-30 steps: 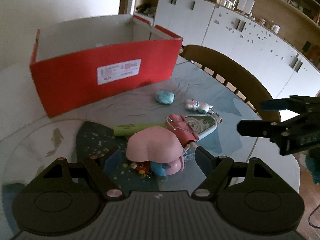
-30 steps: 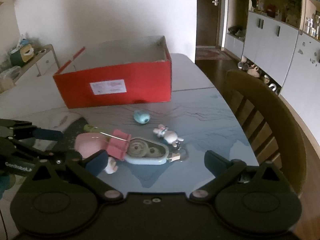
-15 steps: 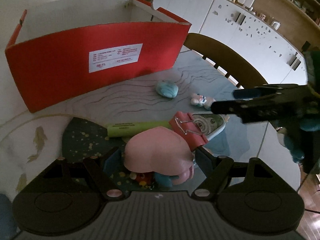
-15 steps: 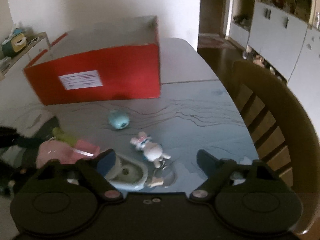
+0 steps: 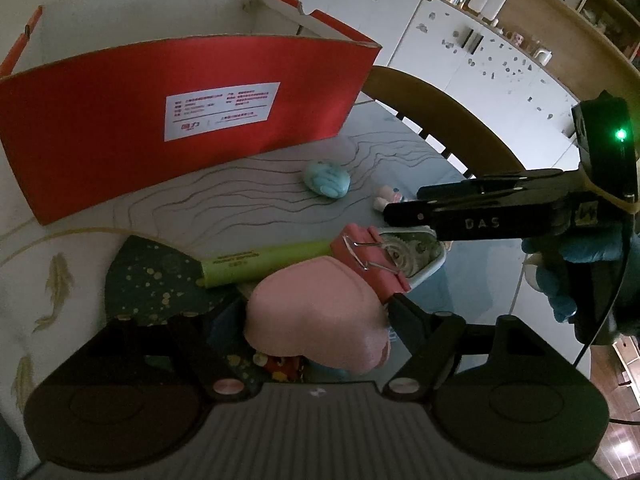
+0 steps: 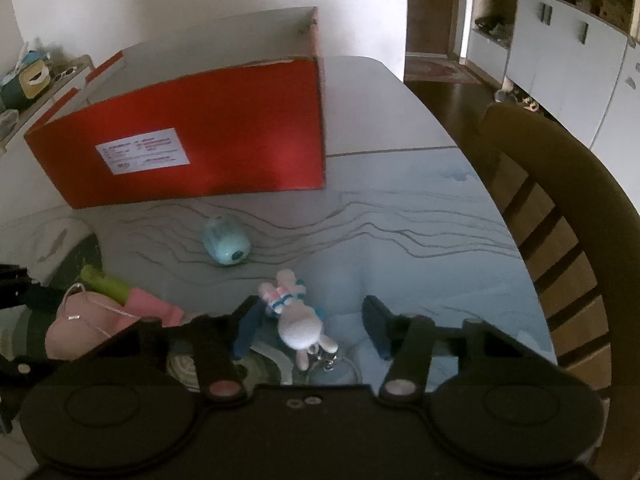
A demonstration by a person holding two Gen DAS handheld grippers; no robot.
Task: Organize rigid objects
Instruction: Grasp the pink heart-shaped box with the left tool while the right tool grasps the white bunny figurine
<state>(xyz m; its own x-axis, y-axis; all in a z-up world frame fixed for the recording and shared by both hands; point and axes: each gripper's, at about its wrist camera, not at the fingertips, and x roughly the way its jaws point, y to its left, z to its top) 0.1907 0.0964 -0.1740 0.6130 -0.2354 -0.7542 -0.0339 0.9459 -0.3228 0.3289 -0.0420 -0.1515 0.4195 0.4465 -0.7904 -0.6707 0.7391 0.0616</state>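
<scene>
A pink rounded toy [image 5: 316, 320] lies between the fingers of my left gripper [image 5: 314, 316], whose jaws are closing; I see no firm pad contact. Beside it lie a green highlighter [image 5: 256, 266], a pink binder clip [image 5: 372, 264] and a blue correction-tape dispenser [image 5: 416, 256]. My right gripper [image 6: 312, 328] straddles a small white rabbit keychain [image 6: 298, 320], jaws closing, with a gap still on its right side. A blue round object [image 6: 226, 242] rests nearer the red open box [image 6: 200, 148].
A wooden chair [image 6: 560, 200] stands at the table's right edge. The right gripper [image 5: 400, 204], held by a blue-gloved hand [image 5: 568, 268], reaches in from the right. The table's bare blue part [image 6: 420, 248] lies between the box and the chair. Cabinets line the far wall.
My right gripper came forward and down over the rabbit keychain and its jaws narrowed. The left gripper sank closer around the pink toy.
</scene>
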